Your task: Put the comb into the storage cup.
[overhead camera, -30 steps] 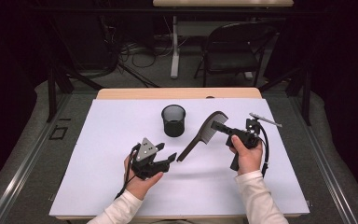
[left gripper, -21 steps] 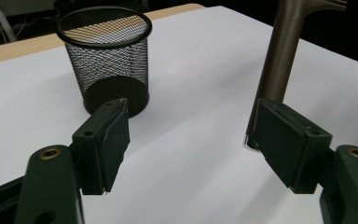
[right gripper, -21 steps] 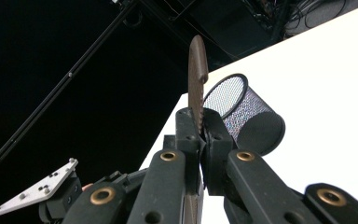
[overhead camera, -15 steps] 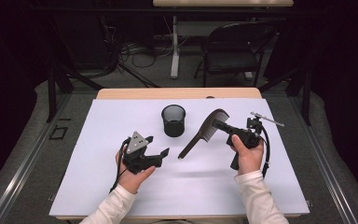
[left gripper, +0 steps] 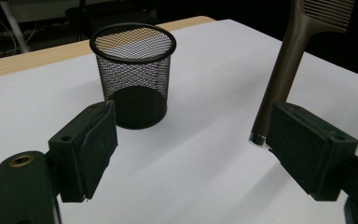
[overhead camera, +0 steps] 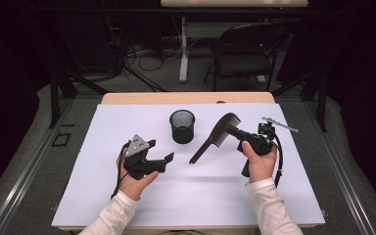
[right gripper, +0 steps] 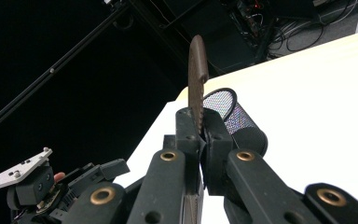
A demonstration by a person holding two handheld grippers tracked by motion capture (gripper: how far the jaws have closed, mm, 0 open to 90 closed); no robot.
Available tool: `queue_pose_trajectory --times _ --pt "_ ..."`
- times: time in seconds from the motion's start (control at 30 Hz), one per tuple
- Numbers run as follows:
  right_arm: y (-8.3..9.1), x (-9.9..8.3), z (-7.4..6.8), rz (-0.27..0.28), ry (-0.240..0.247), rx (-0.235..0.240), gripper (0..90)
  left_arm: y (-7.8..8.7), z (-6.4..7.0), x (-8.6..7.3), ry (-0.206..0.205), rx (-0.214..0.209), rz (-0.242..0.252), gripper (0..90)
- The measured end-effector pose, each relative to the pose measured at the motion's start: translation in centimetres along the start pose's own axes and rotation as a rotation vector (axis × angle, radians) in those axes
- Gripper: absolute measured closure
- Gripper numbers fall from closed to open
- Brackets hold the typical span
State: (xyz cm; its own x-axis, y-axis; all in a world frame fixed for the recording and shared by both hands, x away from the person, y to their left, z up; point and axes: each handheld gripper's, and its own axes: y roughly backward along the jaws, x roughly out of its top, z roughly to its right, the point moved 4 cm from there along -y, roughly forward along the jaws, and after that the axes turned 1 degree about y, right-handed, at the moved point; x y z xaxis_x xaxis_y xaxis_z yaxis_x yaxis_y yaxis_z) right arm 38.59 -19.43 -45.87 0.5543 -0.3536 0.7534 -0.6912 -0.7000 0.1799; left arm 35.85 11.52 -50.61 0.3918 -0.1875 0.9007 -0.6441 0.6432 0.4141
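A dark brown comb hangs above the white table, held by its toothed head in my right gripper, which is shut on it; its handle slants down to the left. In the right gripper view the comb stands edge-on between the closed jaws. A black mesh cup stands upright behind the table's middle, also in the left gripper view. My left gripper is open and empty, left of the comb's handle tip, jaws pointing right.
A white sheet covers the table, with a wooden edge at the back. A black chair and cables on the floor lie beyond the table. Metal rails run along both sides.
My left gripper has slid left and slightly back, away from the comb's handle. The right gripper has kept the comb nearly still.
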Motion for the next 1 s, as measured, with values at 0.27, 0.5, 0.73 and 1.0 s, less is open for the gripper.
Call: queue_pose_trajectory --times 0.27,0.5,0.73,1.0 --pt "0.3 0.2 -0.2 0.031 0.013 0.001 88.0 0.5 -0.3 0.1 0.000 0.001 0.010 15.9" --pt "0.2 0.3 -0.3 0.036 0.030 -0.013 88.0 1.0 -0.2 0.1 -0.021 -0.009 0.028 16.0" --pt "0.1 0.3 -0.4 0.040 0.048 -0.028 88.0 1.1 -0.6 0.0 -0.001 0.007 0.020 15.9" --pt "0.4 0.3 -0.9 0.062 0.097 -0.047 88.0 1.4 -0.7 0.2 0.016 -0.001 0.026 16.0"
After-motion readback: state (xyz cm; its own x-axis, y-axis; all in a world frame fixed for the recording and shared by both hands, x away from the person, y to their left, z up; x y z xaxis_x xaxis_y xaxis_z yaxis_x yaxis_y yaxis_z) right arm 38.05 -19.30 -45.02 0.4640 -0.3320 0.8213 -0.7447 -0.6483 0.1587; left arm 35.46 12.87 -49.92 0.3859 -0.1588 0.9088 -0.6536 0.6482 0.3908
